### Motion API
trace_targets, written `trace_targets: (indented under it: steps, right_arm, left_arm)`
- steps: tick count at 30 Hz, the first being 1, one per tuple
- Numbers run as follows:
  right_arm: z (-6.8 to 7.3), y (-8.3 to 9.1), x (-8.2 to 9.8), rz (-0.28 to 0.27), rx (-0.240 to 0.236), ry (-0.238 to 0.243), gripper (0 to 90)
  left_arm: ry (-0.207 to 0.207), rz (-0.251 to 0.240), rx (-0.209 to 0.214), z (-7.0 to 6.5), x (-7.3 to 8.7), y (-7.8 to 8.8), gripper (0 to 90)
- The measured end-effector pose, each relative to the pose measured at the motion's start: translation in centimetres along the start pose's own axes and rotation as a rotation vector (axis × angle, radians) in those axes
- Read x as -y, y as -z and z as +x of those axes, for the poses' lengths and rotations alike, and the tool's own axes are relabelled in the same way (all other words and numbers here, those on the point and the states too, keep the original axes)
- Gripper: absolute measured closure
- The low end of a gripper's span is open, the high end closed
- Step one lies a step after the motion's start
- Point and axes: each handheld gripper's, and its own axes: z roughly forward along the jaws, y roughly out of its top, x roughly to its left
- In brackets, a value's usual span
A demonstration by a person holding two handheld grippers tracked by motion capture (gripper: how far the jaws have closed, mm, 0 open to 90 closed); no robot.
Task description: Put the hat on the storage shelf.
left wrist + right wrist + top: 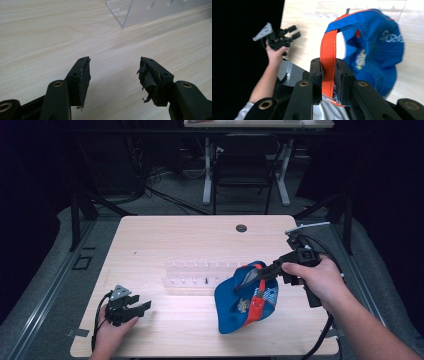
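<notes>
One blue cap (243, 301), orange strap (327, 65) and pale lettering, hangs crumpled over the table (175, 240)'s right side. Right gripper (263, 273) pinches that strap tight. Left gripper (142, 307) rests low at near-left, jaws spread, holding nothing. Clear rack (192, 275) mid-table.

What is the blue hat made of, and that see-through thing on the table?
The blue cap looks like soft woven cloth: it sags and shows stitched seams, with an orange strap pinched in the right tool. The clear rack looks like hard, glossy plastic, probably acrylic: sharp edges, wood showing through.
</notes>
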Motion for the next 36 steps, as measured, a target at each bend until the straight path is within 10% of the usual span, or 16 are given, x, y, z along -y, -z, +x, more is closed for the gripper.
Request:
trace_targets:
  steps: [36]
  right_arm:
    - [3.2,2.0,-3.7,-0.126,-0.233,-0.036,77.6]
  left_arm:
    - [0.003,0.01,0.01,-0.1,-0.1,-0.1,42.4]
